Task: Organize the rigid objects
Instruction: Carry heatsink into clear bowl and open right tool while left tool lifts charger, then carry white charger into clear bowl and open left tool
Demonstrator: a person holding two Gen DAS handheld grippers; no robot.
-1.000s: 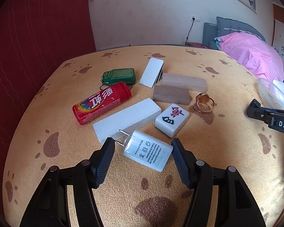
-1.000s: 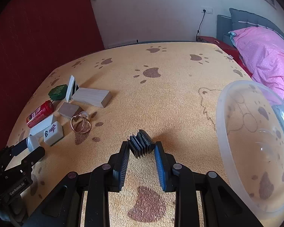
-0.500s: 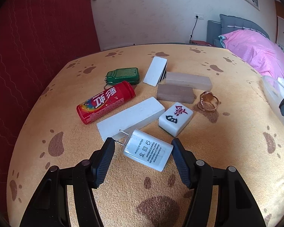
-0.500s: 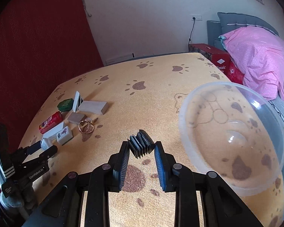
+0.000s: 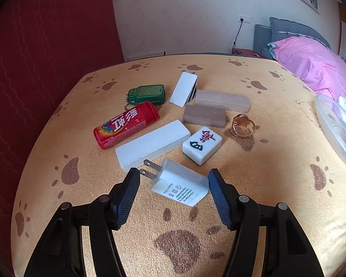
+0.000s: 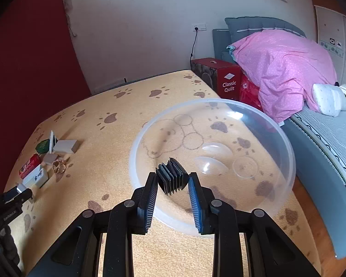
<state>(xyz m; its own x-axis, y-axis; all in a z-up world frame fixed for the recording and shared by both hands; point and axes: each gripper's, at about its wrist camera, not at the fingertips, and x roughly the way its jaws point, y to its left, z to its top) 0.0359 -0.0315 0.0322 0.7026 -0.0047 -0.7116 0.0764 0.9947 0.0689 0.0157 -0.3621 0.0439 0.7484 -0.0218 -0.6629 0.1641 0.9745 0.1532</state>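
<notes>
Left wrist view: left gripper [image 5: 174, 182], fingers apart, straddling a white plastic two-prong charger plug [image 5: 178, 183] lying flat on the paw-print desk [image 5: 276, 173]. Likely light, stiff, smooth; best gripped across its flat sides, clear of the prongs.

Right wrist view: right gripper [image 6: 172, 190], fingers clamped on a black ribbed plastic block [image 6: 172, 176] above a clear plastic bowl [image 6: 286, 173].

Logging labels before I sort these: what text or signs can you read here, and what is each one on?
"Skittles", beside large Chinese characters: red candy tube.
"Classic Quilt": red box by the bed.
A red Chinese character above a black one: white mahjong tile.
Small print and symbols, too small to read: white charger between the left tool's fingers.
White lettering, too blurred to read: left tool's body in the right wrist view.
</notes>
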